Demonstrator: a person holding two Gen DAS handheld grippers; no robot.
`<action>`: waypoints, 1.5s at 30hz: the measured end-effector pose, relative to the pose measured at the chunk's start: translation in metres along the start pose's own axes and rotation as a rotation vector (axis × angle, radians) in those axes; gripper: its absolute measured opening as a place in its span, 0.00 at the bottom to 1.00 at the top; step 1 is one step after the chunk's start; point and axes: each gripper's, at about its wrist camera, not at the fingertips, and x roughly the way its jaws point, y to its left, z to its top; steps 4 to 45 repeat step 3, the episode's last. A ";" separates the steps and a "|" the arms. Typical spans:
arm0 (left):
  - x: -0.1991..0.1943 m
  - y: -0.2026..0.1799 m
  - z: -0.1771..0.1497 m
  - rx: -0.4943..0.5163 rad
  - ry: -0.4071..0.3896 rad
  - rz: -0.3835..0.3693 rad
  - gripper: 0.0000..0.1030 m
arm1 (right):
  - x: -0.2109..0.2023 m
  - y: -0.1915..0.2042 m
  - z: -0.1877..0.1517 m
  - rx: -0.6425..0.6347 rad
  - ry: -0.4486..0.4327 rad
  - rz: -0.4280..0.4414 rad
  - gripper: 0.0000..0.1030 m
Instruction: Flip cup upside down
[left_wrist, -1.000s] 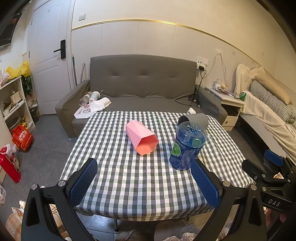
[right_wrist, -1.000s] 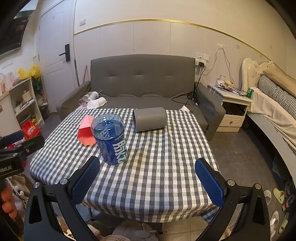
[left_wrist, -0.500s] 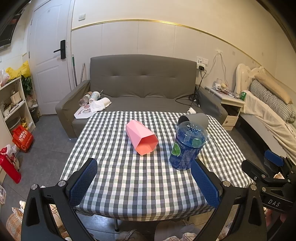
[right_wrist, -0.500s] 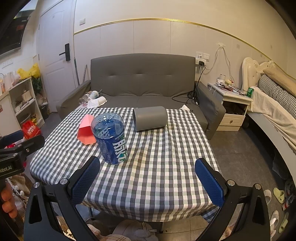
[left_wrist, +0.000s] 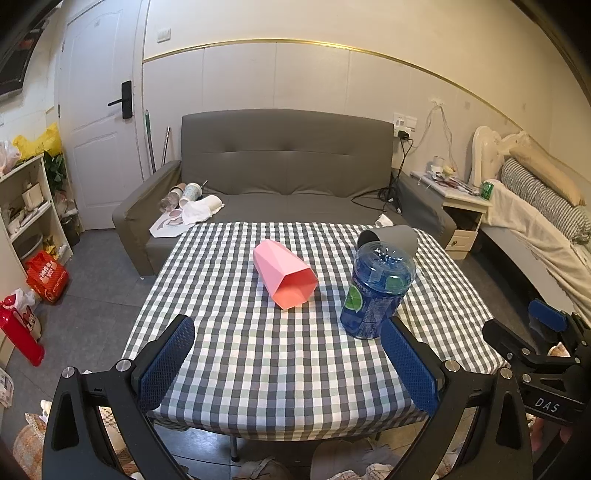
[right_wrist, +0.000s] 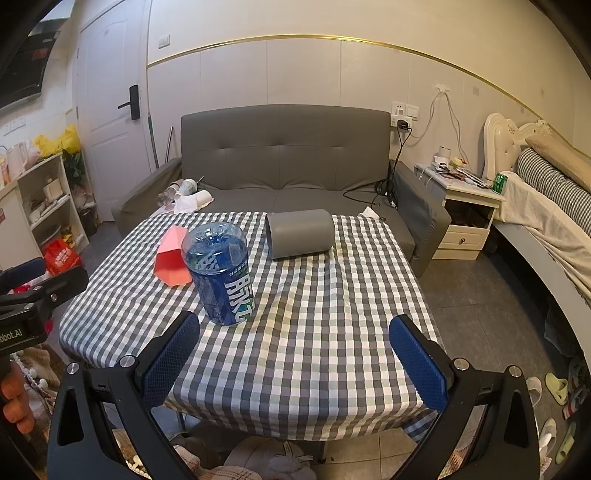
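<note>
Though faceted, pink cup (left_wrist: 285, 273) (sideways)

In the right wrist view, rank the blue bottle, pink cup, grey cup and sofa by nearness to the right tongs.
1. Blue bottle, front left, standing.
2. Pink cup, just behind it, leftward, on its side.
3. Grey cup, far table edge, lying down.
4. Sofa, beyond the table.

left tool (left_wrist: 288, 363) wide open, right tool (right_wrist: 295, 360) wide open, both level, empty
</note>
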 end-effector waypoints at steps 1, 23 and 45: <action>0.000 0.000 0.000 0.001 -0.002 0.000 1.00 | 0.000 0.000 0.000 0.000 0.000 -0.001 1.00; -0.001 -0.001 0.000 0.003 -0.005 -0.007 1.00 | 0.000 0.000 0.000 0.001 0.000 0.000 1.00; -0.001 -0.001 0.000 0.003 -0.005 -0.007 1.00 | 0.000 0.000 0.000 0.001 0.000 0.000 1.00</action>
